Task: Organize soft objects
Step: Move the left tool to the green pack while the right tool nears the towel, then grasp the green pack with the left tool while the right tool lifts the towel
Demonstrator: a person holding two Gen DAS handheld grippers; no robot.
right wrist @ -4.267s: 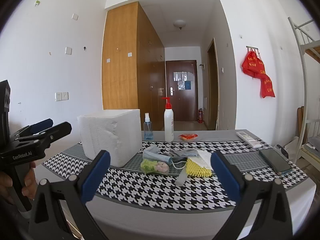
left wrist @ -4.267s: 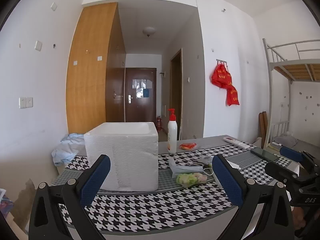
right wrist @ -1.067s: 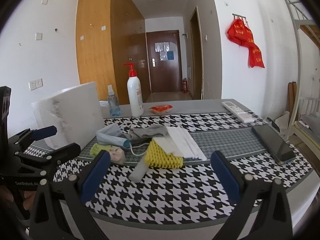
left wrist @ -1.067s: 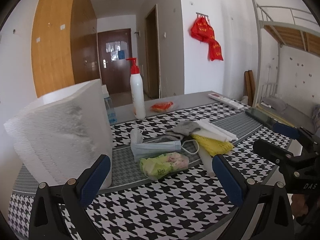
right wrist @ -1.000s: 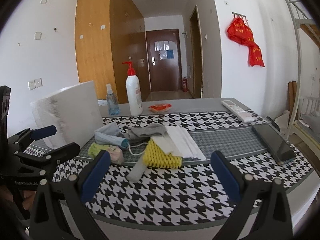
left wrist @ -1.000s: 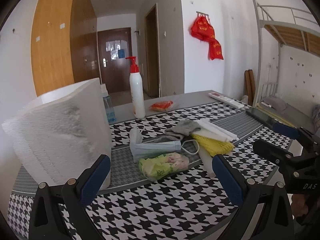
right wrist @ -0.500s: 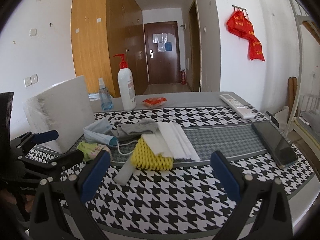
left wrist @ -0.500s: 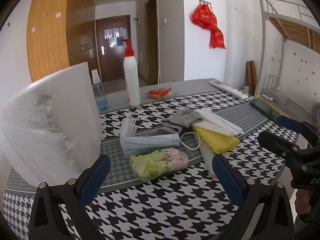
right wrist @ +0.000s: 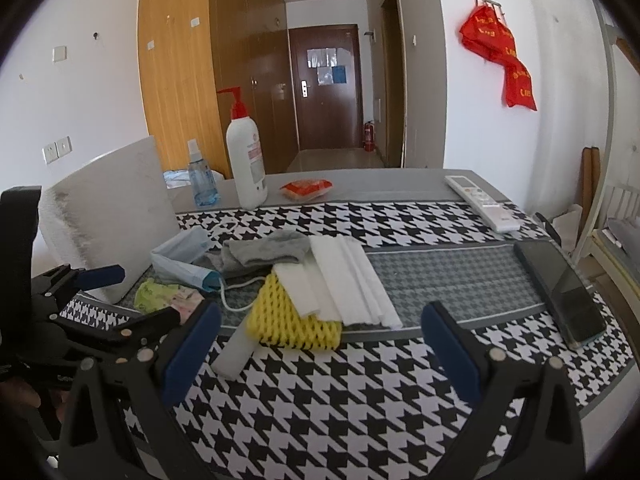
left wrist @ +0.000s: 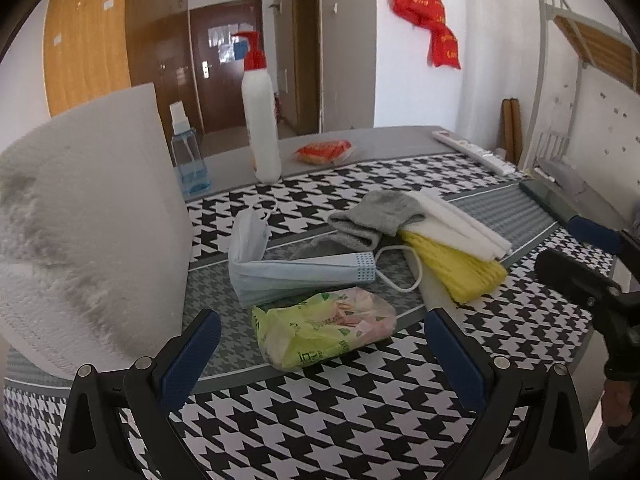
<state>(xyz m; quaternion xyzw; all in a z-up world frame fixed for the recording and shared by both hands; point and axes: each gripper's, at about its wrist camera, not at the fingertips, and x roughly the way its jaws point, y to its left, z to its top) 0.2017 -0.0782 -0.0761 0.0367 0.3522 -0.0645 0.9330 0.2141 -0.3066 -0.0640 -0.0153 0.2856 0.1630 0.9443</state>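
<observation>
The left tool (left wrist: 320,344) stands wide and holds nothing, low over the houndstooth surface (left wrist: 340,420) with the green plastic packet (left wrist: 320,330) just ahead between its 2 fingers. The right tool (right wrist: 320,340) is equally wide and holds nothing, aimed at the yellow foam net (right wrist: 292,320). The soft things lie in 1 cluster mid-surface: a folded blue face mask (left wrist: 296,272) touching the packet, a grey sock (left wrist: 376,218) behind it, and white folded sheets (right wrist: 348,276) overlapping the yellow net. A white foam box (left wrist: 88,224) stands at the left of the cluster. Behind it are a pump bottle (left wrist: 260,108) and a small spray bottle (left wrist: 188,160).
</observation>
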